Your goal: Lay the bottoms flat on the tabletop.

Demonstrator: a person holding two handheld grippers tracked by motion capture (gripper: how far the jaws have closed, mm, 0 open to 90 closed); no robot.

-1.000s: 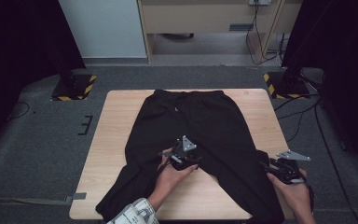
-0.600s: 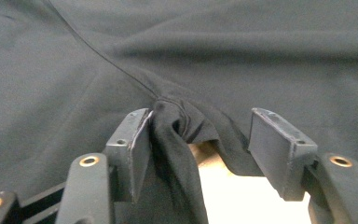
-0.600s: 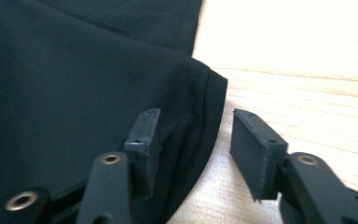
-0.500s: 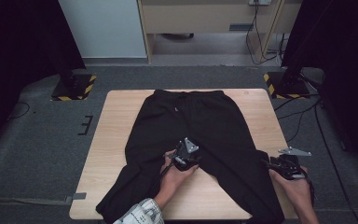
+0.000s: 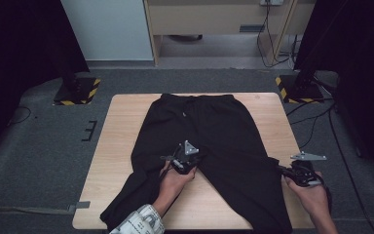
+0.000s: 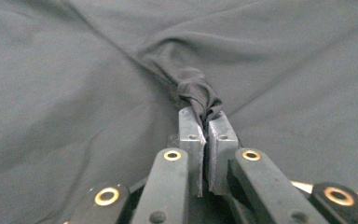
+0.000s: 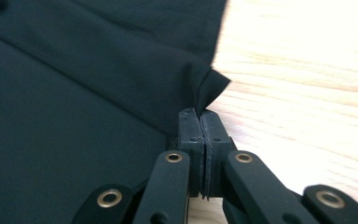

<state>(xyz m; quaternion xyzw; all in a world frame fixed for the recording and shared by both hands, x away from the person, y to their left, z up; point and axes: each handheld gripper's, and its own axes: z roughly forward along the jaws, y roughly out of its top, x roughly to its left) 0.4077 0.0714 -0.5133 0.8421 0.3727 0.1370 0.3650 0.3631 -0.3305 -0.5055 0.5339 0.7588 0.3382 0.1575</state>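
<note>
Both grippers' jaws have just closed, left gripper (image 5: 177, 157) and right gripper (image 5: 283, 171) pinching the black trousers (image 5: 209, 126) on the table (image 5: 121, 122).

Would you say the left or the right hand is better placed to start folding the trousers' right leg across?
Right, probably: its gripper pinches the trousers' outer edge, free to carry over. The left gripper grips fabric at the crotch, mid-garment.

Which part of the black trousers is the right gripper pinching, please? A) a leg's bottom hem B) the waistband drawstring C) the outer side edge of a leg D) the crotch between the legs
C: the right gripper is shut on the trousers' side edge, beside bare table.
</note>
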